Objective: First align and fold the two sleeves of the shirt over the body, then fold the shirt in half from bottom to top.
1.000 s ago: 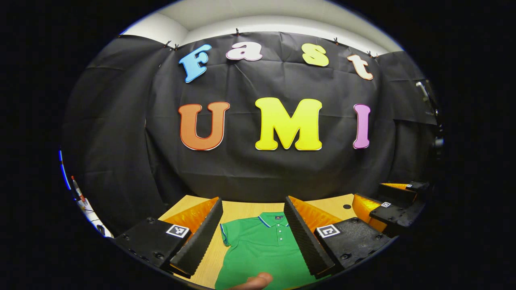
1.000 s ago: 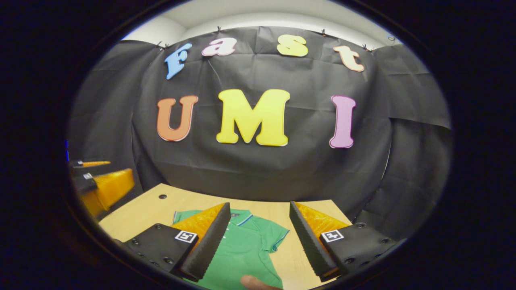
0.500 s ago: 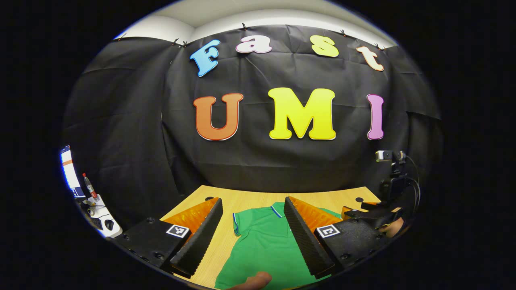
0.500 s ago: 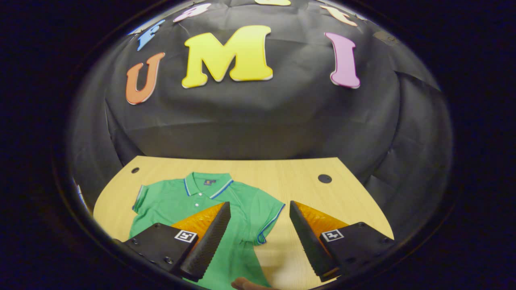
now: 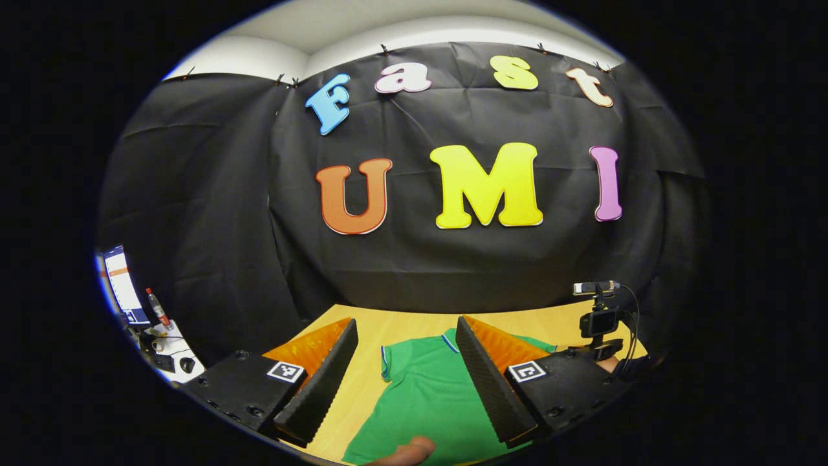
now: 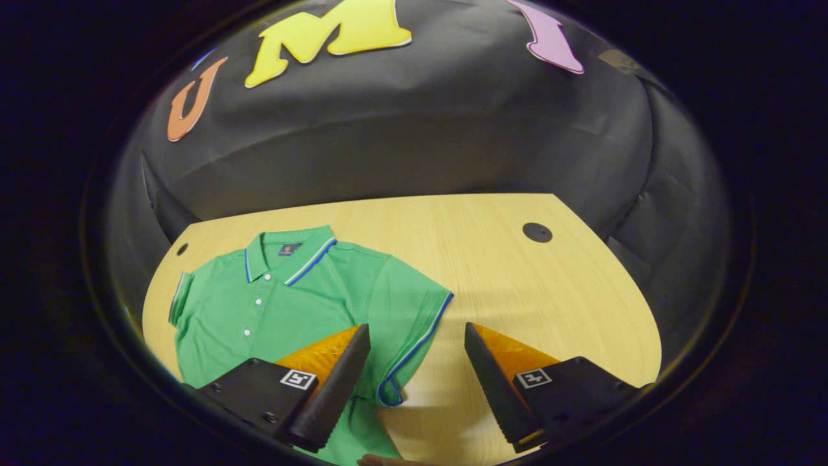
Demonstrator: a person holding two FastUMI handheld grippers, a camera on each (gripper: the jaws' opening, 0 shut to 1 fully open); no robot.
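Fingers [image 6: 352, 382] on my right gripper [image 6: 417, 382] gape wide above the shirt [image 6: 284, 298] sleeve [image 6: 414, 323]; my left gripper [image 5: 404, 375] hangs equally wide over the shirt.

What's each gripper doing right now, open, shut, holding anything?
Left gripper: jaws open, holding nothing, above the green polo shirt.
Right gripper: jaws open, empty, straddling the shirt's blue-trimmed sleeve.
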